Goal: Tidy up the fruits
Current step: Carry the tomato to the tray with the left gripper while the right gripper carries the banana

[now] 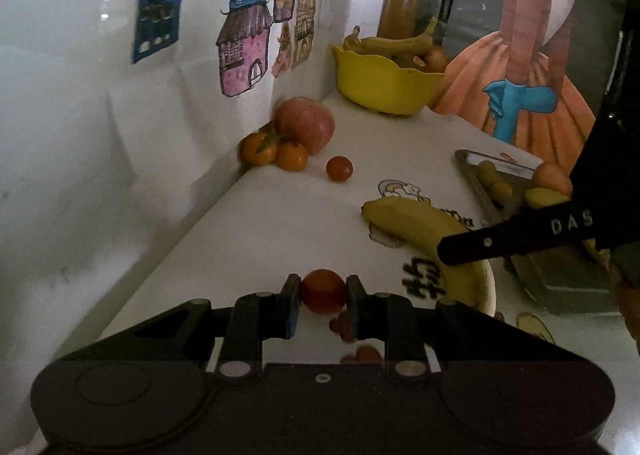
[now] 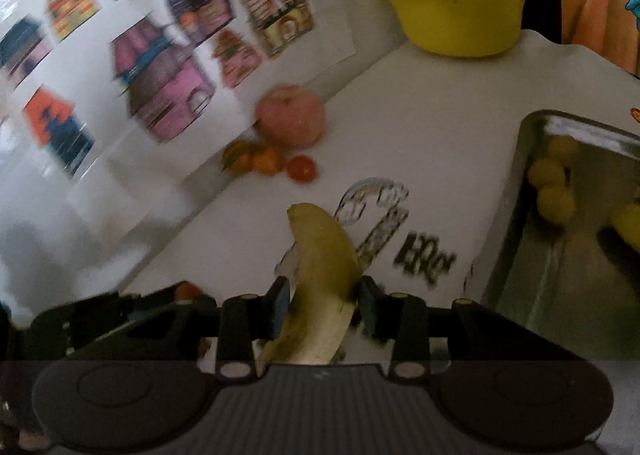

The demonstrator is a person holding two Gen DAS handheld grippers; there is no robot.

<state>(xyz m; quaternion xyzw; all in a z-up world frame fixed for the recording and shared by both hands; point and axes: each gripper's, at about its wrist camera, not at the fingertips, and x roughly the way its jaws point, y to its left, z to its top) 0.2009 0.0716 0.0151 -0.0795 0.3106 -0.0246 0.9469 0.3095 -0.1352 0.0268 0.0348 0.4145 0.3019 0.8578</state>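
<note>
We log the left gripper point(image 1: 323, 301) closed tight on a small red tomato point(image 1: 323, 291), both pads point(image 1: 289, 301) pressed to its sides above the white tabletop point(image 1: 260, 223). Just right of it and slightly ahead, the right gripper point(image 2: 325, 303) clamps a banana point(image 2: 320, 275) near its lower half, the fruit rising between the pads and curving forward; no gap shows at either pad.

From the left wrist view, one black finger of the right gripper crosses the banana's body. Farther ahead of the left gripper, a second small tomato point(image 1: 339, 168) sits alone on the tabletop. Just beyond it, against the wall, two mandarins point(image 1: 276, 151) lie touching, with an apple point(image 1: 305, 125) right behind them.

Right of the right gripper stands a metal tray point(image 2: 516, 215); inside it we note three small round yellow fruits point(image 2: 550, 179) along the near left wall and another yellow fruit at the frame's edge, only partly seen.

Far ahead, at the table's back end, a yellow bowl point(image 2: 456, 21) holds bananas and round fruits. The wall to the left carries coloured drawings of houses point(image 1: 244, 43). The right wrist view is motion-blurred.
</note>
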